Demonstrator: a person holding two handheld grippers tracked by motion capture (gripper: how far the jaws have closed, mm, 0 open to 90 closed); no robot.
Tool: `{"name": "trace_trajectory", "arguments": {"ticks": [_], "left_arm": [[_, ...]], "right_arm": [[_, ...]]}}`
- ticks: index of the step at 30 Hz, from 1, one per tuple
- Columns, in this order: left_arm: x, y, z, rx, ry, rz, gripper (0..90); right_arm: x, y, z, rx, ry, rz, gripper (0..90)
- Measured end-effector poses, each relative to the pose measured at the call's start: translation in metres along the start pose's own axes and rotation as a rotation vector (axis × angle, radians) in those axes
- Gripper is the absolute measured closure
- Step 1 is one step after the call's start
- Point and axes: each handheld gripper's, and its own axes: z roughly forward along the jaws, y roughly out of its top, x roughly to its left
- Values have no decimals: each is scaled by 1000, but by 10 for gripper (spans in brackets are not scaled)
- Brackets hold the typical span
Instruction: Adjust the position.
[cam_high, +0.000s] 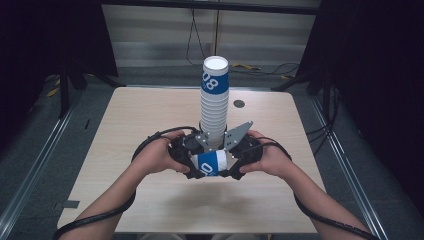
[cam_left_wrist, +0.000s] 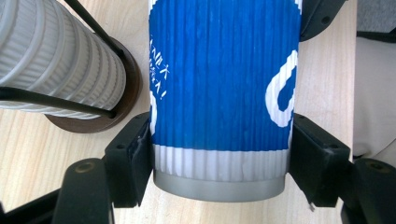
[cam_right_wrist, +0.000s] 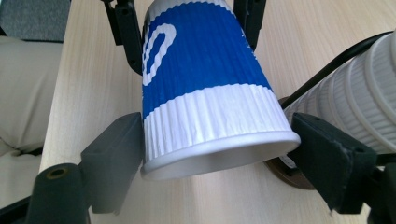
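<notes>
Nearest to me, my two forearms come in over the front edge of the surface (cam_high: 125, 120), the largest thing here, pale wood. On it rises the cup stack (cam_high: 214, 100), a tall column of ribbed white cups topped by a blue one, standing in a wire holder on a brown base (cam_left_wrist: 126, 93). Just in front of that stack, touching neither it nor the wood as far as I can tell, the blue cup (cam_high: 209, 163) lies on its side between my hands. My left hand-held gripper (cam_left_wrist: 219, 163) is clamped on the cup's narrow bottom end. My right hand-held gripper (cam_right_wrist: 219, 161) stands at the wide rim; its pads are against the rim, gripping it.
</notes>
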Motion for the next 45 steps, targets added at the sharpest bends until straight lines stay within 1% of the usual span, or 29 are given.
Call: {"name": "trace_trajectory", "arguments": {"ticks": [2, 3, 5, 6, 7, 8, 9, 10, 11, 12, 13, 14, 15, 16, 17, 18, 19, 21, 22, 25, 26, 28, 31, 32, 33, 34, 37, 40, 45], "left_arm": [[-1, -1, 0, -7, 8, -7, 304], [-1, -2, 0, -12, 3, -11, 304], [-1, -3, -1, -20, 4, -6, 304], [-2, -4, -1, -25, -2, -20, 304], [0, -4, -1, -25, 7, -5, 304], [0, -5, -2, -35, 4, -12, 304], [0, -5, -2, -35, 2, -10, 304], [0, -7, -2, -57, 8, -27, 304], [-1, -8, -2, -73, 4, -49, 304], [1, -8, -3, -67, -3, -36, 304], [1, -10, -3, -83, 1, -47, 304], [2, -11, -4, -81, -7, -44, 303], [2, -12, -3, -89, -5, -43, 303], [2, -14, -3, -98, -5, -48, 303], [2, -15, -3, -106, -11, -64, 303], [3, -17, -3, -116, -7, -62, 302], [3, -18, -3, -127, -11, -77, 302], [3, -20, -3, -151, -11, -79, 302], [4, -21, -3, -155, -17, -83, 302], [4, -24, -3, -181, -21, -96, 301], [4, -25, -2, -190, -27, -100, 302], [5, -27, -2, -201, -32, -106, 301], [5, -28, -2, -227, -37, -120, 301], [6, -28, -2, -226, -37, -109, 301], [6, -28, -2, -228, -36, -108, 301], [5, -28, -2, -234, -37, -117, 301], [5, -29, -2, -252, -49, -121, 300], [7, -30, -1, -250, -55, -111, 300], [7, -30, -1, -251, -56, -110, 300]], "right_arm": [[0, -1, 0, -1, 0, 11, 150], [0, -2, 0, -1, -7, 12, 141], [-1, -3, 0, -21, -4, 20, 129], [-1, -4, 0, -34, -9, 23, 125], [-2, -5, -1, -50, -5, 35, 125], [-3, -6, -1, -64, -5, 40, 125], [-3, -8, -2, -65, -9, 53, 117], [-3, -9, -2, -70, -11, 57, 120], [-3, -10, -2, -79, -11, 58, 119], [-3, -11, -2, -82, -14, 70, 118], [-3, -12, -2, -89, -13, 78, 118], [-3, -14, -3, -103, -12, 90, 118], [-3, -15, -4, -109, -17, 102, 118], [-4, -17, -4, -122, -12, 109, 118], [-4, -18, -5, -135, -19, 109, 118], [-5, -20, -6, -146, -16, 120, 118], [-6, -21, -7, -155, -20, 130, 118], [-6, -23, -8, -176, -15, 150, 118], [-6, -24, -8, -180, -21, 154, 118], [-6, -26, -9, -197, -21, 168, 115], [-7, -27, -9, -212, -18, 169, 115], [-7, -28, -9, -223, -17, 184, 110], [-7, -28, -8, -233, -18, 188, 112], [-7, -28, -7, -238, -12, 191, 112], [-7, -27, -7, -243, -8, 198, 112], [-7, -27, -7, -246, -8, 199, 112], [-7, -26, -6, -249, -4, 198, 108], [-7, -25, -5, -252, -1, 197, 107], [-8, -25, -3, -251, 11, 198, 103]]}}
